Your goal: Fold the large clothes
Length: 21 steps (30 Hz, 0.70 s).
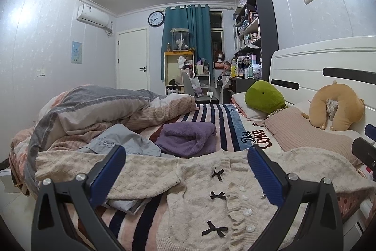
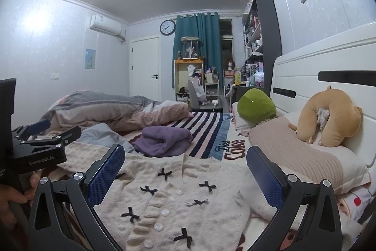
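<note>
A cream cardigan (image 2: 178, 201) with black bows lies spread on the striped bed (image 1: 218, 119). Left gripper (image 1: 186, 171) and right gripper (image 2: 185, 171) hover above it, jaws apart, empty. Best to grasp a sleeve edge and fold inward smoothly.

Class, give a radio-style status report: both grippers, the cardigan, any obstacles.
Left gripper open, right gripper open, both empty above bed. Cream cardigan spread flat, buttoned, unfolded. Purple towel and grey garment lie beyond it.

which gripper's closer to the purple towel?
Left, probably. The purple towel lies just beyond the open left gripper; the right gripper, also open, sits further back over the cream cardigan.
</note>
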Tool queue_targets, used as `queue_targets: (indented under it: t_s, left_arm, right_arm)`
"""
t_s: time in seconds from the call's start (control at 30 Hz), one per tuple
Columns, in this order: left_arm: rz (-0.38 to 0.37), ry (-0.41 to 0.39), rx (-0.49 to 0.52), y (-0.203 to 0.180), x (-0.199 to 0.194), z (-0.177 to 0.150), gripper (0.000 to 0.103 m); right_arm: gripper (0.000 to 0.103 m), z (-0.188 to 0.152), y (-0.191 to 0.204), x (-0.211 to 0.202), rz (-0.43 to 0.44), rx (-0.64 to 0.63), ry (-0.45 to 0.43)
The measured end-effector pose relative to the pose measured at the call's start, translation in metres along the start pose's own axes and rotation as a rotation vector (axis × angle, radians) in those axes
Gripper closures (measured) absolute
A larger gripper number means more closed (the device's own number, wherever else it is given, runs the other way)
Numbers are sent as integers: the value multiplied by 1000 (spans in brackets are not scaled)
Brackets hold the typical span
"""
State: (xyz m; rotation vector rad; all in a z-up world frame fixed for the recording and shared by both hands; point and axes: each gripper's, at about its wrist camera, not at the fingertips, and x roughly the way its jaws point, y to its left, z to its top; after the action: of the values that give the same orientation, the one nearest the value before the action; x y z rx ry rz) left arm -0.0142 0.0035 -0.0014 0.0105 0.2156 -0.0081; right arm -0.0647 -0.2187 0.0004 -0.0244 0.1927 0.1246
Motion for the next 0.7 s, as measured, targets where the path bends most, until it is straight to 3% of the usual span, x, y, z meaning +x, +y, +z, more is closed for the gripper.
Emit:
queue_targets:
  t_s: [0.47, 0.7]
  left_arm:
    - [-11, 11, -1, -4, -3, -1, 1]
    - [-10, 54, -14, 5, 7, -3, 1]
  right_arm:
    - [0, -1, 0, -2, -2, 3, -1]
    - [0, -5, 9, -1, -36, 17, 26]
